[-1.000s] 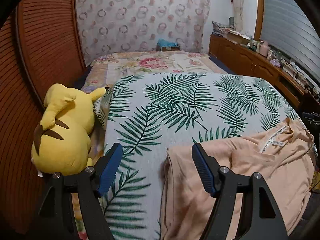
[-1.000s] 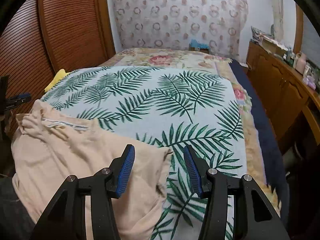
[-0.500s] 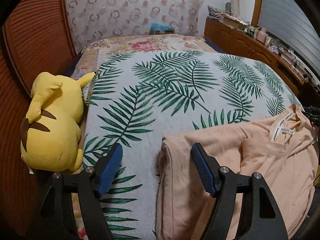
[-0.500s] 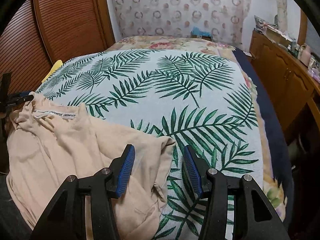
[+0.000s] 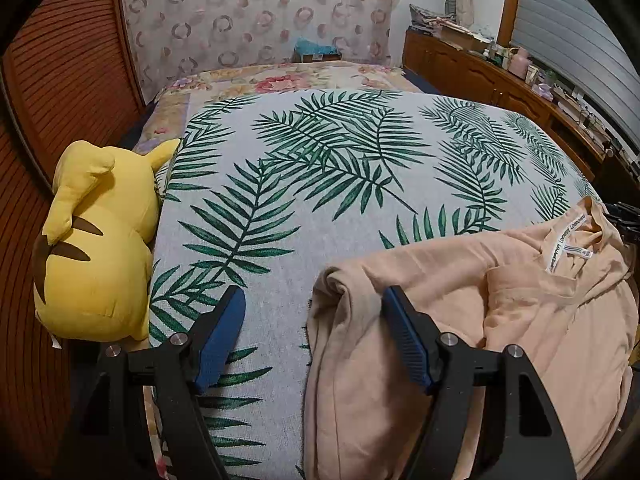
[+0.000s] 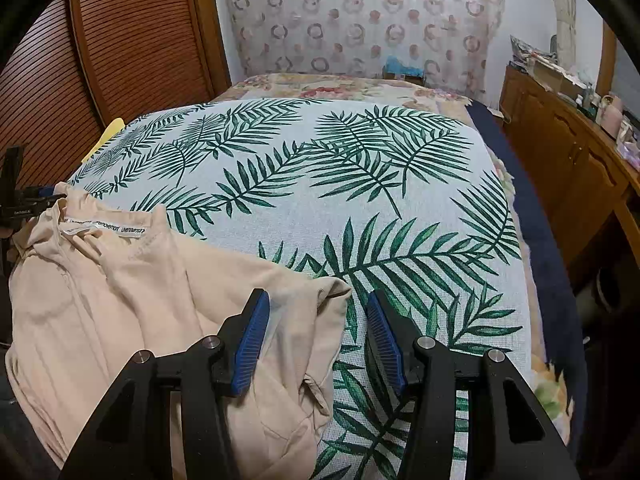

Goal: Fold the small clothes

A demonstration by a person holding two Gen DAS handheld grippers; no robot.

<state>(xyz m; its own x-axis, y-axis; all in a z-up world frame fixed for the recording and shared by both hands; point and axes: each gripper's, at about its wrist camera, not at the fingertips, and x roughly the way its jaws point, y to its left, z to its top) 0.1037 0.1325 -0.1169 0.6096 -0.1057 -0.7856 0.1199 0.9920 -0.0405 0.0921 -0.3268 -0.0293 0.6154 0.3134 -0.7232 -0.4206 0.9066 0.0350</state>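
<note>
A peach garment (image 5: 460, 320) lies rumpled on the palm-leaf bedspread (image 5: 320, 184), its white neck label (image 5: 566, 242) turned up. My left gripper (image 5: 313, 294) is open and hovers low over the garment's left corner (image 5: 340, 280), which sits between the blue pads without touching them. In the right wrist view the same garment (image 6: 120, 300) fills the lower left, label (image 6: 104, 227) near the far edge. My right gripper (image 6: 317, 297) is open, straddling the garment's right corner (image 6: 332, 286). The left finger (image 6: 252, 332) is above the cloth and the right finger (image 6: 384, 336) above the bedspread.
A yellow plush toy (image 5: 92, 240) lies at the bed's left edge against the slatted wooden doors (image 5: 60, 80). A floral quilt (image 5: 288, 78) covers the far end. A wooden sideboard (image 6: 568, 152) with clutter runs along the right, past a dark blue strip (image 6: 548, 264).
Both grippers have sunk toward the bed. The garment has settled and now lies lower and flatter on the bedspread. The jaws have kept their width.
</note>
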